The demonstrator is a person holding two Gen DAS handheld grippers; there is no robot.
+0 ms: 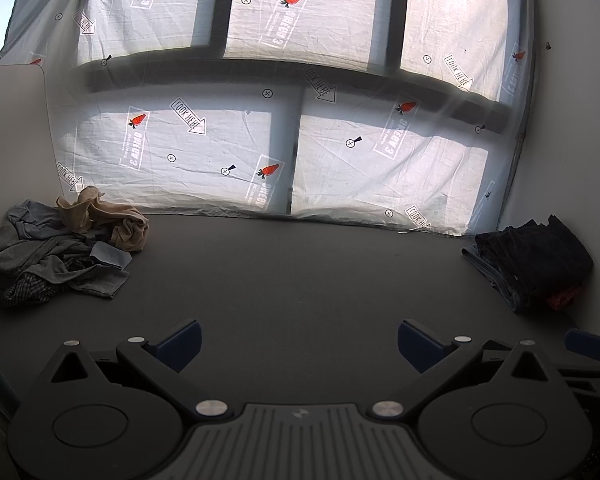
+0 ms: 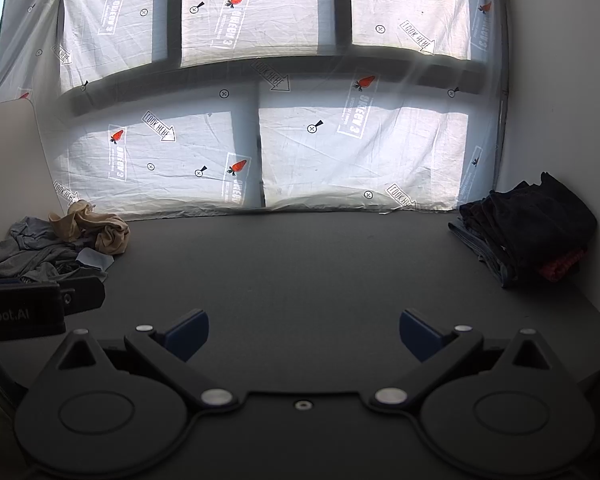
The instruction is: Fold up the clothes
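A loose heap of unfolded clothes, grey and tan garments, lies at the left back of the dark table; it also shows in the right wrist view. A stack of folded dark clothes sits at the right back by the wall, also in the right wrist view. My left gripper is open and empty, low over the table's front. My right gripper is open and empty, beside it on the right. Both are well short of either pile.
A backlit white printed sheet hangs behind the table. A white wall stands at the right. The left gripper's body shows at the left edge of the right wrist view.
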